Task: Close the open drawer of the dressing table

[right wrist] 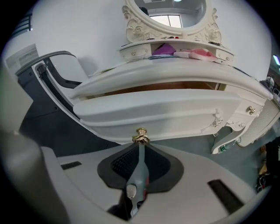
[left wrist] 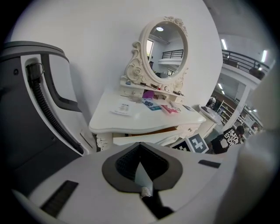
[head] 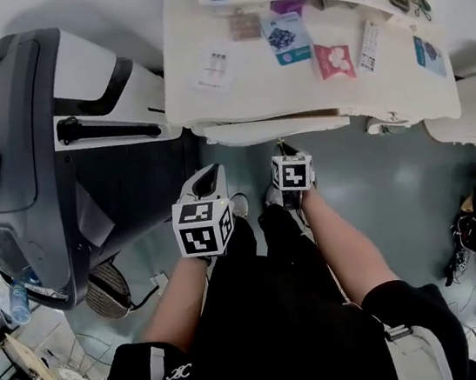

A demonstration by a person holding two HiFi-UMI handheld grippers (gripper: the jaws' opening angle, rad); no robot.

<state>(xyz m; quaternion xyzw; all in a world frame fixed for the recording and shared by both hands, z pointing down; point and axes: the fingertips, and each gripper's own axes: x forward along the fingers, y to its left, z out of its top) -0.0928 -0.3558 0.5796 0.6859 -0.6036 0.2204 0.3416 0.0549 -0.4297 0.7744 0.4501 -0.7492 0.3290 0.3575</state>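
**Head view.** A white wooden dressing table with a curved edge (head: 320,85) is recorded at 12 o'clock. Its white drawer (head: 269,128) projects a little beyond the front edge. The right gripper (head: 285,147) is found just at the drawer front. The left gripper (head: 208,180) is held near it at 9 o'clock, clear of the table. A large dark grey and white machine (head: 59,166) stands at 9 o'clock.

**Left gripper view.** The left gripper (left wrist: 140,151) is seen with its jaws pressed together and nothing between them. The dressing table (left wrist: 131,120) and its ornate oval mirror (left wrist: 164,50) are noted at 12 o'clock.

**Right gripper view.** The right gripper (right wrist: 141,148) is seen with its jaws closed flat together and nothing held. A small gold round knob (right wrist: 141,137) on the drawer (right wrist: 157,109) lies right at the tips. A brown gap is observed above the drawer front.
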